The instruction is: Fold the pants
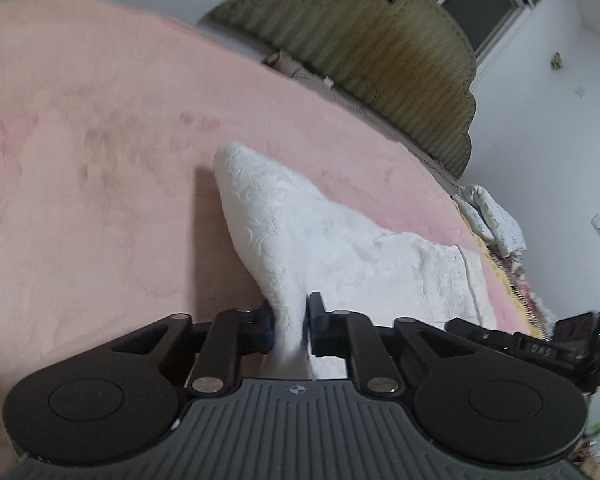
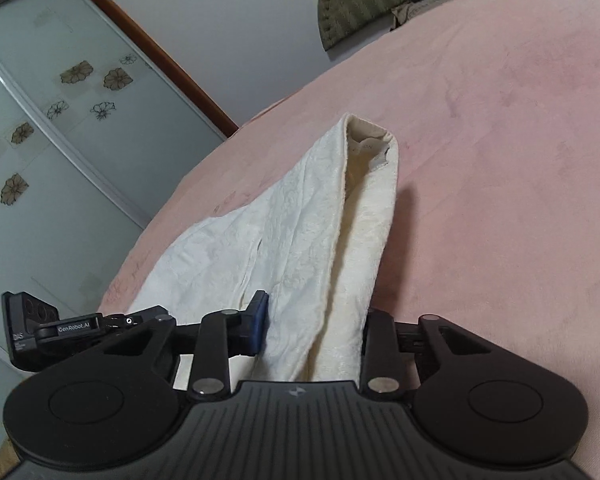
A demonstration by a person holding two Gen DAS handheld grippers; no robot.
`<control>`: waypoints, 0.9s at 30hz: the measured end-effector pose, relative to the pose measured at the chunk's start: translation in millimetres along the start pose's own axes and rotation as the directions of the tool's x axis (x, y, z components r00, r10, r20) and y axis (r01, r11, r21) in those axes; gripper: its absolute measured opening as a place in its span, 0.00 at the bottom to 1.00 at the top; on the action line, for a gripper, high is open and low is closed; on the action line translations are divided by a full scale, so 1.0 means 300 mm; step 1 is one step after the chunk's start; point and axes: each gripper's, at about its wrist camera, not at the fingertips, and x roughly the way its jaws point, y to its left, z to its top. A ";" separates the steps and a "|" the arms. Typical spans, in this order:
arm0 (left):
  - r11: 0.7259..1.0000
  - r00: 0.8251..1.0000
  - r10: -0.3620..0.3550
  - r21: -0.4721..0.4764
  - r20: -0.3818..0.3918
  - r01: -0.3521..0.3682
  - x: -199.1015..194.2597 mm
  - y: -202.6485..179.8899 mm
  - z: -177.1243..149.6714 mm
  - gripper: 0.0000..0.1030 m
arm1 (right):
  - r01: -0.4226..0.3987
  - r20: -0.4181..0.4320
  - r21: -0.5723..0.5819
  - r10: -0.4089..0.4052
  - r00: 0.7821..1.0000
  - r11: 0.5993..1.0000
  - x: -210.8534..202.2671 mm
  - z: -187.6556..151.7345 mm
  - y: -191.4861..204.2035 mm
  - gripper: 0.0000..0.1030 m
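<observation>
The white textured pants (image 1: 312,236) lie on a pink bed cover (image 1: 100,140). My left gripper (image 1: 290,326) is shut on one end of the pants, and the cloth rises from the bed into its jaws. In the right wrist view the pants (image 2: 300,232) stretch away, with a waistband opening and label at the far end. My right gripper (image 2: 314,326) has its jaws wider apart around a thick bunch of the cloth, which fills the gap. The other gripper (image 2: 44,332) shows at the left of that view, and likewise at the right of the left wrist view (image 1: 572,340).
An olive-green scalloped headboard (image 1: 380,60) stands at the far end of the bed. A patterned pillow (image 1: 496,216) lies at the bed's right edge. A sliding wardrobe door with flower prints (image 2: 40,140) stands beside the bed. White walls surround.
</observation>
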 end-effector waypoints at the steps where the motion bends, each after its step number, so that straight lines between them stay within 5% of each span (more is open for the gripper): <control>1: 0.999 1.000 0.015 0.034 0.019 -0.015 -0.011 -0.020 -0.004 0.11 | 0.006 0.008 -0.019 -0.005 1.000 1.000 -0.002 0.004 0.018 0.27; 7: 0.971 0.986 0.071 0.216 0.151 -0.103 -0.076 -0.137 0.006 0.10 | -0.004 0.051 -0.126 0.011 0.999 0.992 -0.028 0.064 0.122 0.22; 16: 0.882 0.932 0.198 0.358 0.305 -0.305 -0.101 -0.125 0.169 0.11 | -0.012 0.085 -0.284 0.038 0.996 0.959 0.163 0.234 0.274 0.22; 24: 0.883 0.912 0.348 0.251 0.218 -0.397 0.035 0.030 0.237 0.12 | 0.047 -0.005 -0.268 -0.051 0.999 0.962 0.481 0.273 0.275 0.23; 27: 0.881 0.902 0.379 0.220 0.205 -0.420 0.062 0.067 0.202 0.16 | 0.121 -0.017 -0.254 -0.129 0.991 0.960 0.533 0.244 0.248 0.35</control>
